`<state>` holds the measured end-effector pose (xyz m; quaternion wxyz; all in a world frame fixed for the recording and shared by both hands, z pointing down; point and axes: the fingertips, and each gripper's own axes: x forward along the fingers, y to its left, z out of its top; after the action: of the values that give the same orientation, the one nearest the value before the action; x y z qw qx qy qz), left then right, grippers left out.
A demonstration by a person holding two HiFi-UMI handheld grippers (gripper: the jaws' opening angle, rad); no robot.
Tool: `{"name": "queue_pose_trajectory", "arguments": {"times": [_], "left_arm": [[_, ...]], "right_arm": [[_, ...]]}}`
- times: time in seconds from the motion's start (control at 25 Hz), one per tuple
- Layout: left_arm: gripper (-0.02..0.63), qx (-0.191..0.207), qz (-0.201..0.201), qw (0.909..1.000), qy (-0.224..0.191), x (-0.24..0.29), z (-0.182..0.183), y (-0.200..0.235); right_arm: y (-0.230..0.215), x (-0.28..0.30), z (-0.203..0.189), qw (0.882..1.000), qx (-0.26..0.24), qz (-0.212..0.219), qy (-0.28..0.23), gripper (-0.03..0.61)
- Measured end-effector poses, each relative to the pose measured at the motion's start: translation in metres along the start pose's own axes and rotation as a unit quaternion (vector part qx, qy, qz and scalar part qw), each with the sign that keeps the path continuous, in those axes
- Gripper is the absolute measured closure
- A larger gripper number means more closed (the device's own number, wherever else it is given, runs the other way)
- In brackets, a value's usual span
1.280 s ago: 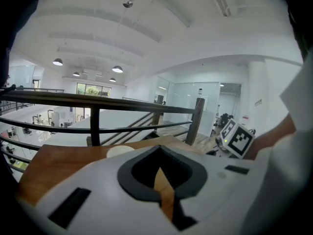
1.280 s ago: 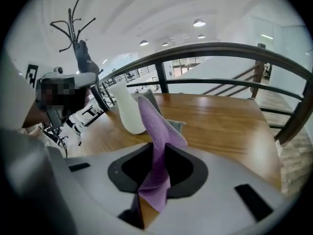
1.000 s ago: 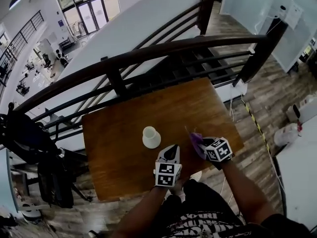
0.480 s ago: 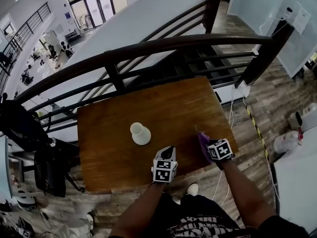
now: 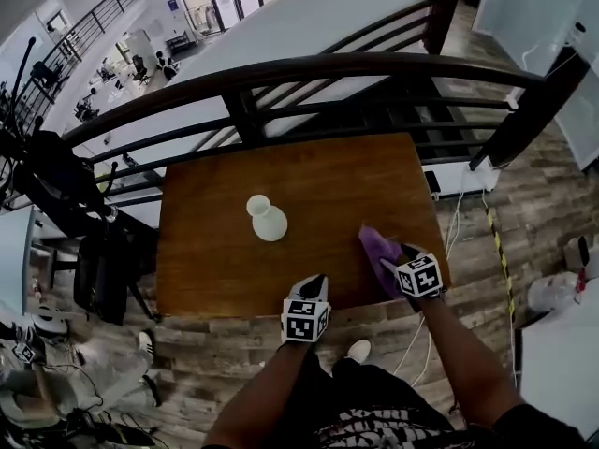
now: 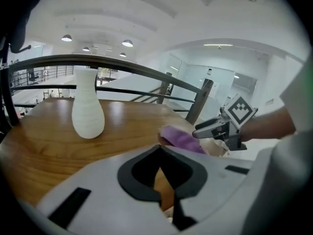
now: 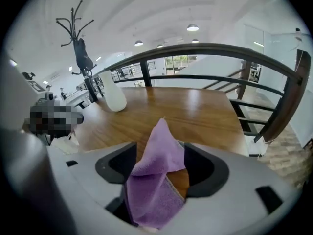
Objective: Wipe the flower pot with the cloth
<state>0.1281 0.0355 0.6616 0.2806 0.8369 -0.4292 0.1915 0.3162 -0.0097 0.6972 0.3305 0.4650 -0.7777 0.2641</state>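
Note:
The white ribbed flower pot [image 5: 267, 220] stands upright in the middle of the wooden table [image 5: 215, 269]; it also shows in the left gripper view [image 6: 88, 114] and the right gripper view [image 7: 113, 98]. The purple cloth [image 5: 377, 249] rests near the table's right front corner. My right gripper [image 5: 391, 262] is behind it. Its jaws are opening, and the cloth [image 7: 156, 170] stands loosely bunched between them without being pressed. My left gripper [image 5: 315, 285] hovers at the table's front edge, shut and empty [image 6: 159, 151], well short of the pot. It sees the cloth [image 6: 182, 138] and the right gripper [image 6: 215, 129].
A dark curved railing [image 5: 309, 68] runs behind the table, with a drop to a lower floor beyond. A dark bag or chair [image 5: 103, 269] sits left of the table. A coat stand [image 7: 78, 33] rises at the far left.
The right gripper has carried the cloth down to the table's right front corner and its jaws have spread. The left gripper has drawn back to the front edge, away from the pot.

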Motion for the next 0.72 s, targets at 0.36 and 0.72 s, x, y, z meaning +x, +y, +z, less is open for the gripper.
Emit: {"name": "queue_pose_trajectory", "arguments": {"times": [0.36, 0.72], "left_arm": [[0.614, -0.009, 0.065, 0.9922, -0.106, -0.101, 0.041, 0.005], [0.614, 0.012, 0.069, 0.9814, -0.179, -0.193, 0.065, 0.009]], "right_arm": [[0.092, -0.122, 0.084, 0.972, -0.033, 0.037, -0.232, 0.565], [0.198, -0.166, 0.08, 0.952, -0.018, 0.02, -0.305, 0.58]]}}
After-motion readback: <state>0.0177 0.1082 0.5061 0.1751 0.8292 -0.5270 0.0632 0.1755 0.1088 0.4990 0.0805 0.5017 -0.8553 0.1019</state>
